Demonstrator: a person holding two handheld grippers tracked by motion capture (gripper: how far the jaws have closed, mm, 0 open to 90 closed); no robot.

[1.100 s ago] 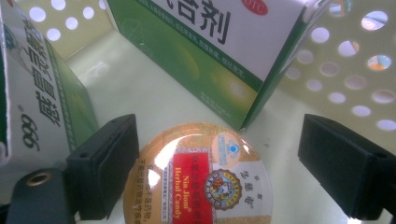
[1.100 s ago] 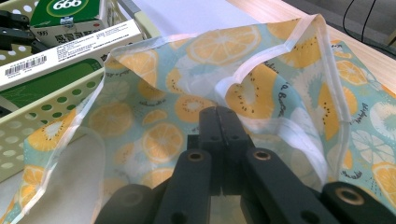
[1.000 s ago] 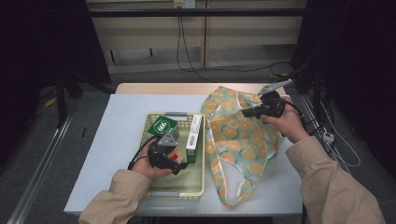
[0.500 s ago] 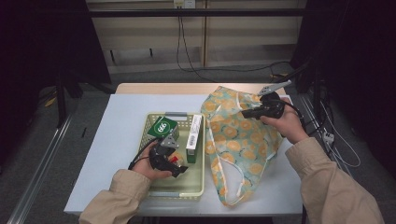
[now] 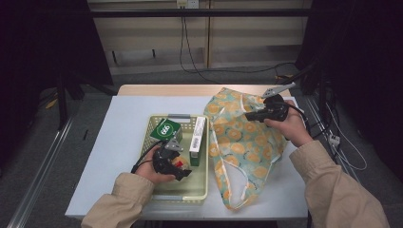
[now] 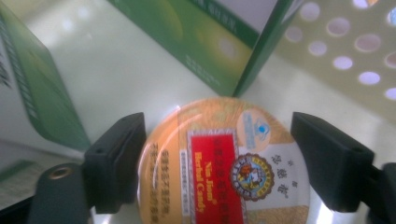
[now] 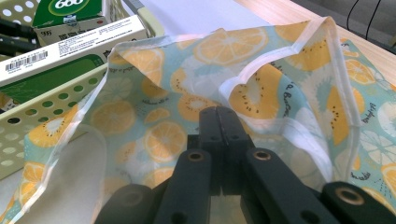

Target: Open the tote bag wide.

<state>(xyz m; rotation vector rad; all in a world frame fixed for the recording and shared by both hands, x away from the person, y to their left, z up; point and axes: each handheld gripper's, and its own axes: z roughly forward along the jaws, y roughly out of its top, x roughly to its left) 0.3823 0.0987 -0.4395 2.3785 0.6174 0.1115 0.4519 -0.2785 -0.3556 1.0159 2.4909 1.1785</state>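
Note:
A round orange candy tin with a red label point(image 6: 224, 168) lies in the pale yellow basket point(image 5: 202, 197). My left gripper point(image 6: 217, 126) straddles it, both pads touching its rim; the jaws have just been closing on it. From above, the left gripper point(image 5: 183, 165) sits low in the basket over the tin point(image 5: 178, 163). My right gripper point(image 7: 219, 114) is shut on the raised rim of the lemon-print cloth bag point(image 7: 163, 135). In the high view the right gripper point(image 5: 247, 116) holds the bag point(image 5: 237, 152) up beside the basket.
A green box point(image 5: 166, 128) and a long white-and-green box point(image 5: 197, 140) stand in the basket close to the tin. The basket's perforated wall point(image 6: 355, 51) is just beyond it. The white tabletop point(image 5: 123, 142) has free room at the left.

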